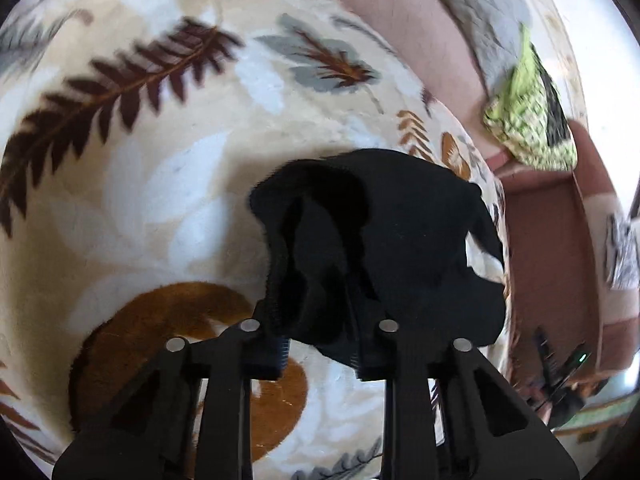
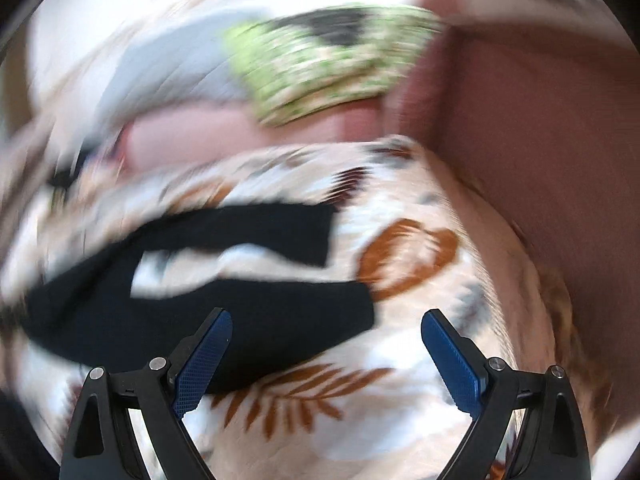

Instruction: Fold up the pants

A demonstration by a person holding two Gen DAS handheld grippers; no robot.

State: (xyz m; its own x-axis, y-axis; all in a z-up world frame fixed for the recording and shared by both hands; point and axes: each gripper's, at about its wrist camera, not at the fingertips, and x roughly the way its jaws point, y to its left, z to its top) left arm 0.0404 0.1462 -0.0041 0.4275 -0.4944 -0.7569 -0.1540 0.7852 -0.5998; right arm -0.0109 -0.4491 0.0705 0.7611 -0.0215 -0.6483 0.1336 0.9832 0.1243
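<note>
Black pants [image 1: 384, 240] lie bunched on a cream blanket with a leaf print [image 1: 160, 160]. In the left wrist view my left gripper [image 1: 320, 344] is shut on the pants' ribbed waistband, and the cloth rises in a fold between the fingers. The right wrist view is blurred by motion. There the two black pant legs [image 2: 240, 308] spread flat, one leg end [image 2: 304, 236] further off. My right gripper [image 2: 326, 344] stands open above the nearer leg's end, its blue pads [image 2: 204, 364] wide apart with nothing between them.
A folded green patterned cloth [image 1: 528, 120] and a grey cloth [image 1: 476, 4] lie beyond the blanket on a pink surface [image 1: 420, 40]. A brown-red box wall [image 1: 552, 260] borders the blanket's far edge. The same green cloth [image 2: 332, 64] shows in the right wrist view.
</note>
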